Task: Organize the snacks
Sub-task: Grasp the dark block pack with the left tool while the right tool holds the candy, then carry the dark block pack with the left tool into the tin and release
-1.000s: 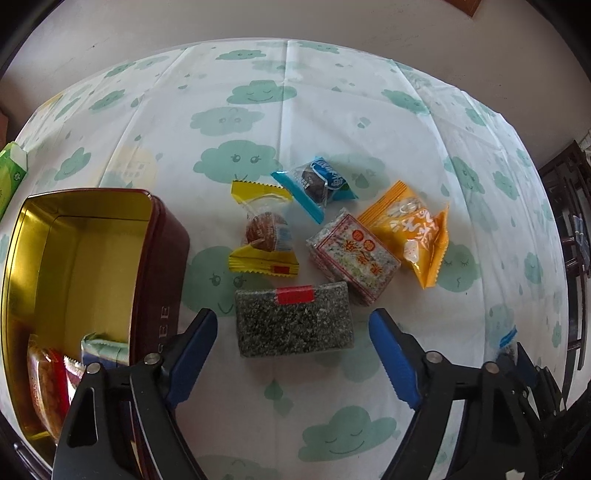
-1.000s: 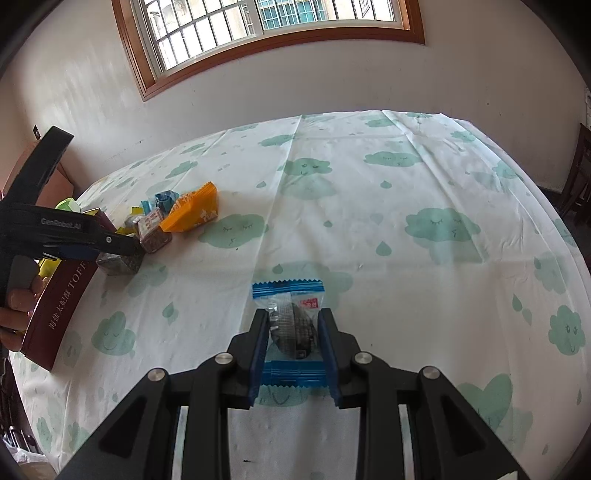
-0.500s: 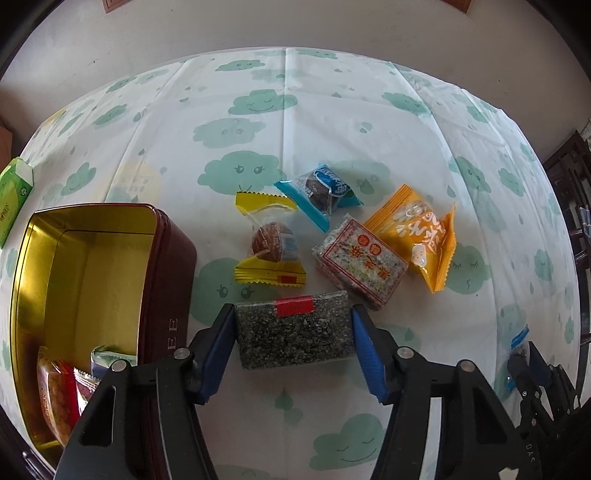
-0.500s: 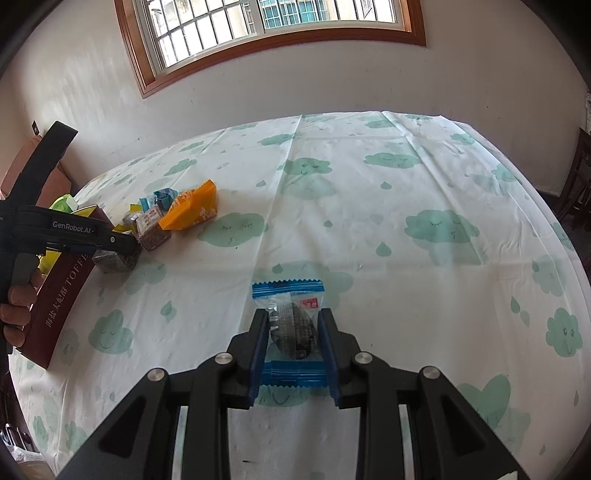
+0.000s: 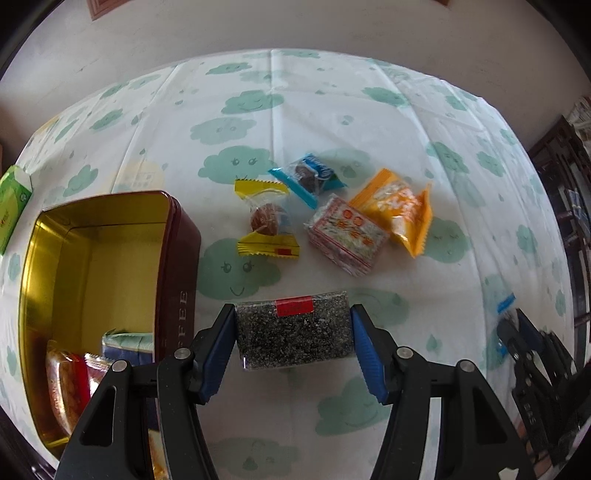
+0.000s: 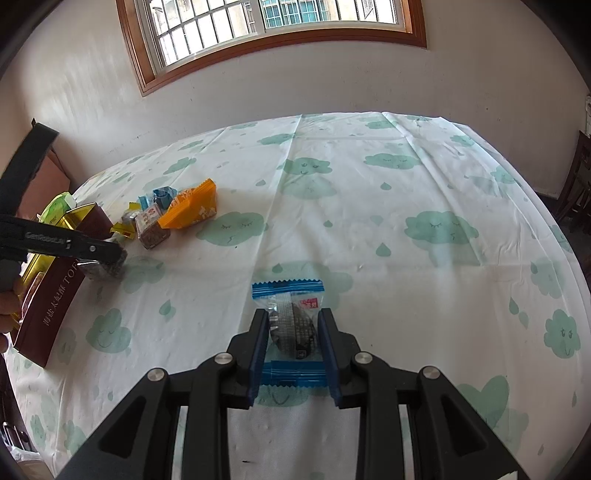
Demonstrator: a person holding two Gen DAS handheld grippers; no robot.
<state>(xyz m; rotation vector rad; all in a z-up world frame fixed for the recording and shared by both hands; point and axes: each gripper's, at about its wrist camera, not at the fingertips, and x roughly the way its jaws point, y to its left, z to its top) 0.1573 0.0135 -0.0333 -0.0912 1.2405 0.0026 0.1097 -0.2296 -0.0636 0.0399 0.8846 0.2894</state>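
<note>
My left gripper (image 5: 293, 332) is shut on a black sesame bar with a red label (image 5: 293, 334), held just above the cloth beside the open maroon tin (image 5: 173, 258). The tin has a gold inside and holds several wrapped snacks (image 5: 74, 373). My right gripper (image 6: 293, 332) is shut on a blue-ended clear snack packet (image 6: 291, 325) over the table. On the cloth lie a yellow-ended candy (image 5: 267, 221), a blue cookie packet (image 5: 308, 177), a red-and-white block (image 5: 345, 236) and an orange packet (image 5: 400, 210). The left gripper also shows in the right wrist view (image 6: 107, 258).
The table carries a white cloth with green clouds (image 6: 406, 221). A green box (image 5: 13, 199) lies at the far left edge. Dark wooden furniture (image 5: 565, 184) stands to the right. A wall with a window (image 6: 273, 26) is behind the table.
My left gripper closed its open jaws on the sesame bar and lifted it slightly toward me. The right gripper kept still with its packet.
</note>
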